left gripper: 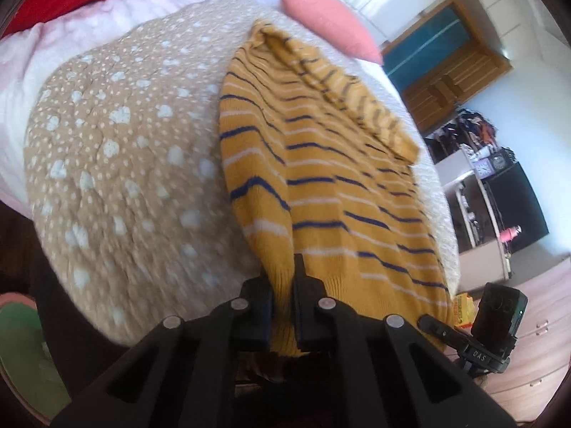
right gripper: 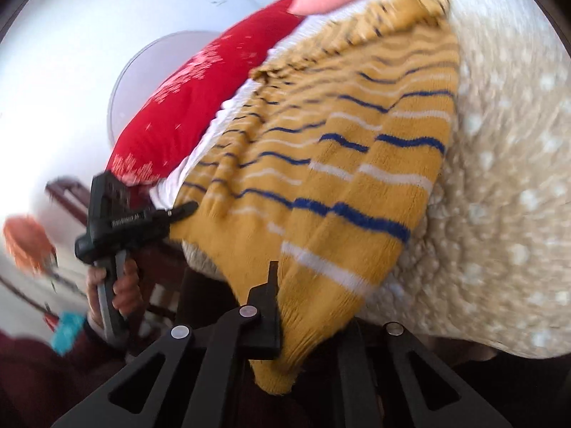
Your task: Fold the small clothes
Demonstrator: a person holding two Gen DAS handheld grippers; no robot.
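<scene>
A mustard-yellow knit sweater (left gripper: 321, 178) with navy and white stripes lies on a tan spotted blanket (left gripper: 117, 164) on a bed. My left gripper (left gripper: 283, 285) is shut on the sweater's ribbed hem at one corner. My right gripper (right gripper: 285, 296) is shut on the hem of the sweater (right gripper: 339, 178) at the other corner; the cloth drapes over its right finger and hides it. The right gripper also shows in the left wrist view (left gripper: 428, 321), and the left gripper in the right wrist view (right gripper: 185, 208), each at a hem corner. One sleeve (left gripper: 357, 89) lies folded across the body.
A red pillow (right gripper: 185, 107) and a pink pillow (left gripper: 328, 21) lie at the head of the bed. A wooden cabinet (left gripper: 446, 82), a cluttered shelf (left gripper: 478, 164) and drawers (left gripper: 535, 339) stand beyond the bed. The bed's near edge lies just under both grippers.
</scene>
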